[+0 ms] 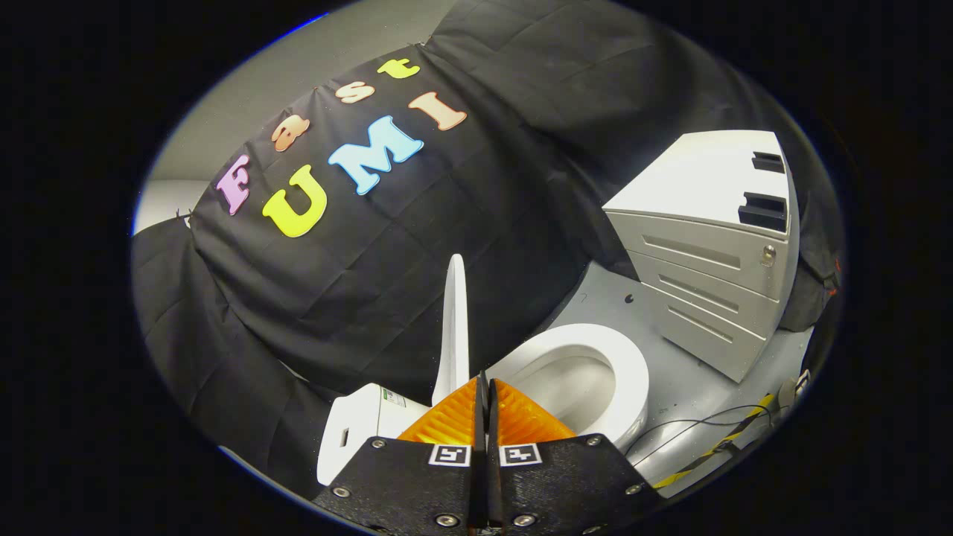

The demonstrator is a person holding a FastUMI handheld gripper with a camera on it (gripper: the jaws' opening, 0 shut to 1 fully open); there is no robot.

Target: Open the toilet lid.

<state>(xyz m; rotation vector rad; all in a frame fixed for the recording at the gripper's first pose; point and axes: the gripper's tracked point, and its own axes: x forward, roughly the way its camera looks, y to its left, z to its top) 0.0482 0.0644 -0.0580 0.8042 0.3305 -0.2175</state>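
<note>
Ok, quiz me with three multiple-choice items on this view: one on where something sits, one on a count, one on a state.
1. Where is the drawer cabinet?
A. beyond the toilet bowl
B. on the tank
C. between the fingers

2. How many drawer fronts does it show?
A. one
B. three
C. six

3. How is the toilet lid?
A. flat on the seat
B. upright
C. lying on the floor

Key: 1 A, it stands on the floor past the bowl. 2 B, three slotted fronts are stacked. 3 B, it stands on edge just ahead of the gripper, whose orange fingers meet with nothing between.
</note>
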